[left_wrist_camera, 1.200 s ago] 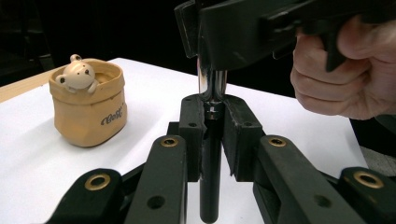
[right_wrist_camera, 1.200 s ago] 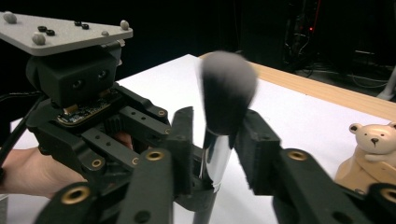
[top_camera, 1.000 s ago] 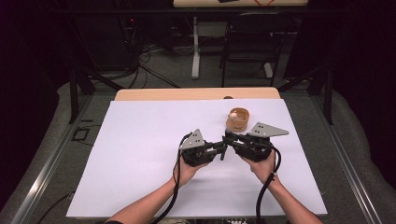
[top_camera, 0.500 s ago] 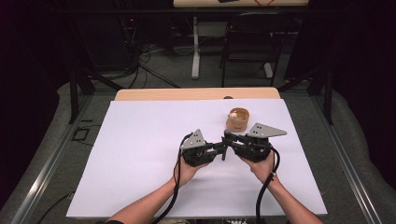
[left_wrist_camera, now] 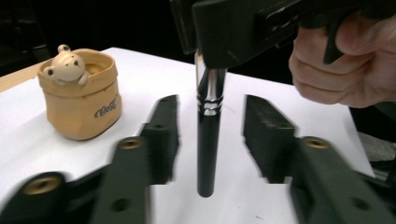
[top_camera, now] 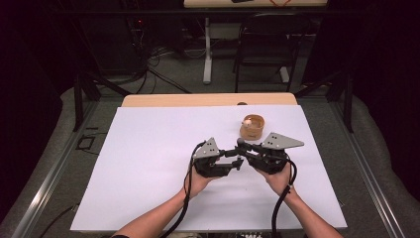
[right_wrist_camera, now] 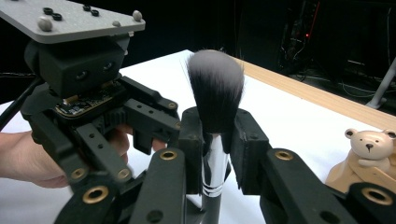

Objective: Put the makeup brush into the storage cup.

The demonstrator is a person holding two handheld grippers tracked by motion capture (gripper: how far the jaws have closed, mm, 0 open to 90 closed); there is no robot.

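Observation:
A makeup brush (right_wrist_camera: 215, 88) with dark bristles, a silver ferrule and a black handle (left_wrist_camera: 207, 154) stands upright between the two grippers, which face each other at mid table. My right gripper (right_wrist_camera: 215, 151) is shut on the ferrule just below the bristles. My left gripper (left_wrist_camera: 215, 135) has just been opening. Its pads (left_wrist_camera: 161, 135) now stand apart on either side of the handle without touching it. In the high view the left gripper (top_camera: 236, 161) and right gripper (top_camera: 243, 148) meet tip to tip.
A tan bag-shaped pot with a small bear figure (top_camera: 252, 127) stands just behind the grippers, also seen as the pot (left_wrist_camera: 80, 95) in the left gripper view. A white sheet (top_camera: 148, 158) covers the table, with a wooden edge (top_camera: 208, 99) at the back.
Both hands have stayed where they were. In the high view the left gripper's jaws look slightly wider apart around the brush.

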